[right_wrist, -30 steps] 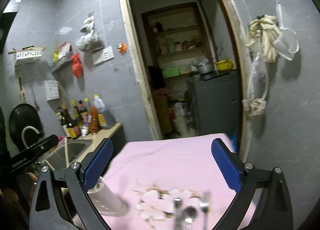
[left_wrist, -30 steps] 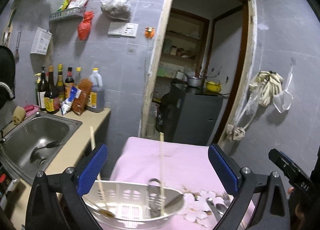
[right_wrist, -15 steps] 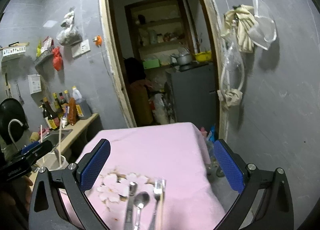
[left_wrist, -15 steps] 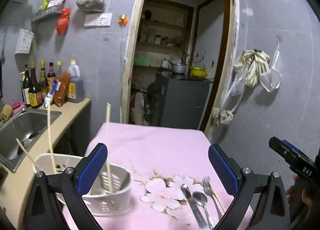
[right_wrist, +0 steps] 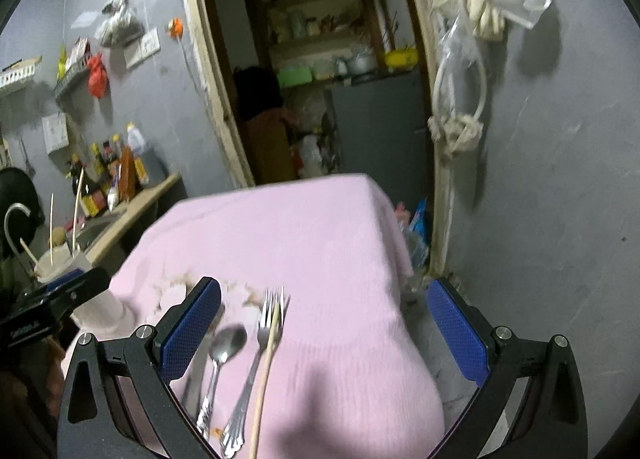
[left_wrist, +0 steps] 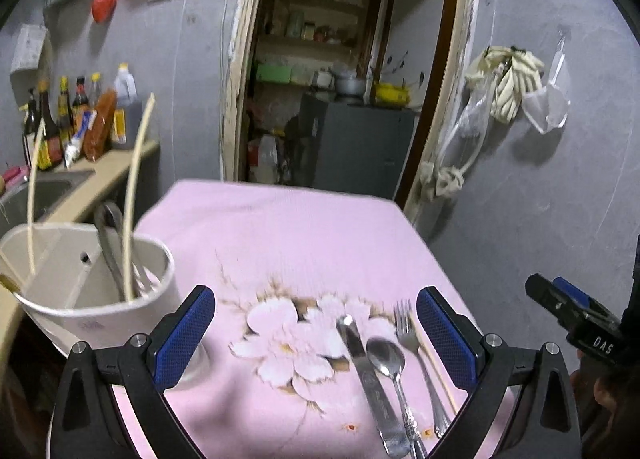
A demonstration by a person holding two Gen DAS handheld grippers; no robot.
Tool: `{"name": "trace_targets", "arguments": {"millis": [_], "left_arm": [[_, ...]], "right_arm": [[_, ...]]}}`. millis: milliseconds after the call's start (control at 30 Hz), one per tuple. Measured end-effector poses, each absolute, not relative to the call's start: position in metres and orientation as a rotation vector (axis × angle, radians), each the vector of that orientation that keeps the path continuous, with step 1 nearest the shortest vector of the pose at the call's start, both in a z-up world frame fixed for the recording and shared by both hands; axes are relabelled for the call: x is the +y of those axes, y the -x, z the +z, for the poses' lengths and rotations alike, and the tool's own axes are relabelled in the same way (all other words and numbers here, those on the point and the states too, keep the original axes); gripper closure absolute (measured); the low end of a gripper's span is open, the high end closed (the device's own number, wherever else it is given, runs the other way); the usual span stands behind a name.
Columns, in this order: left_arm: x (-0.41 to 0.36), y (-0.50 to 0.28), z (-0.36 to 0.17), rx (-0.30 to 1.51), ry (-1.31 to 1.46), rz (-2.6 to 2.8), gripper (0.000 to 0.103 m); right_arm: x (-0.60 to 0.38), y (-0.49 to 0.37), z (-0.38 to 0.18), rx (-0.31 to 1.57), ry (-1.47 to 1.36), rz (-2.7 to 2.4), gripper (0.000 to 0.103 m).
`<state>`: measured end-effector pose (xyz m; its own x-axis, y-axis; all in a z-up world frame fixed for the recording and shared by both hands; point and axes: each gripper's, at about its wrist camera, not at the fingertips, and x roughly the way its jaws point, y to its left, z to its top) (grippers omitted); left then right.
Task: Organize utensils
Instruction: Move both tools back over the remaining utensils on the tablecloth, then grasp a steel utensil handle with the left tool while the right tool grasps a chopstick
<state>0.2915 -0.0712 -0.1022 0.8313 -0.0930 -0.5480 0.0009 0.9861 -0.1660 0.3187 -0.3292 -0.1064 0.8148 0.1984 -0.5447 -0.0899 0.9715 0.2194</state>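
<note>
Both grippers, left point(left_wrist: 316, 333) and right point(right_wrist: 324, 329), jaws wide above cutlery.

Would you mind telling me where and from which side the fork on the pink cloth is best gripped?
Probably mid-handle, from above, tongs closing across its width. The fork lies flat, handle toward the camera, with the spoon at its left and a chopstick against its right, so the gaps are narrow. The open right gripper looks best placed.
</note>
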Motion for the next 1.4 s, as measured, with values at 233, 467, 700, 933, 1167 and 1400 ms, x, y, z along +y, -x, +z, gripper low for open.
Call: {"name": "trace_targets", "arguments": {"millis": [233, 467, 700, 933, 1167, 1400], "left_arm": [[-0.072, -0.313, -0.130, 0.676, 0.182, -0.082, 0.001], [-0.068, -0.328, -0.150, 0.736, 0.217, -0.065, 0.001], [-0.075, -0.334, -0.157, 0.760, 0.199, -0.099, 0.008], [-0.082, -0.346, -0.168, 0.818, 0.215, -0.169, 0.042], [-0.092, -0.358, -0.188, 0.915, 0.260, -0.255, 0.066], [-0.106, -0.368, -0.197, 0.983, 0.234, -0.265, 0.068]], "right_arm": [[-0.315, -0.335, -0.142, 0.701, -0.141, 0.191, 0.002], [-0.301, -0.348, -0.166, 0.782, -0.131, 0.245, 0.023], [-0.287, -0.359, -0.178, 0.827, -0.136, 0.335, 0.048], [-0.282, -0.364, -0.186, 0.868, -0.143, 0.388, 0.075], [-0.283, -0.364, -0.188, 0.875, -0.159, 0.395, 0.081], [-0.287, -0.362, -0.190, 0.880, -0.171, 0.385, 0.082]]}}
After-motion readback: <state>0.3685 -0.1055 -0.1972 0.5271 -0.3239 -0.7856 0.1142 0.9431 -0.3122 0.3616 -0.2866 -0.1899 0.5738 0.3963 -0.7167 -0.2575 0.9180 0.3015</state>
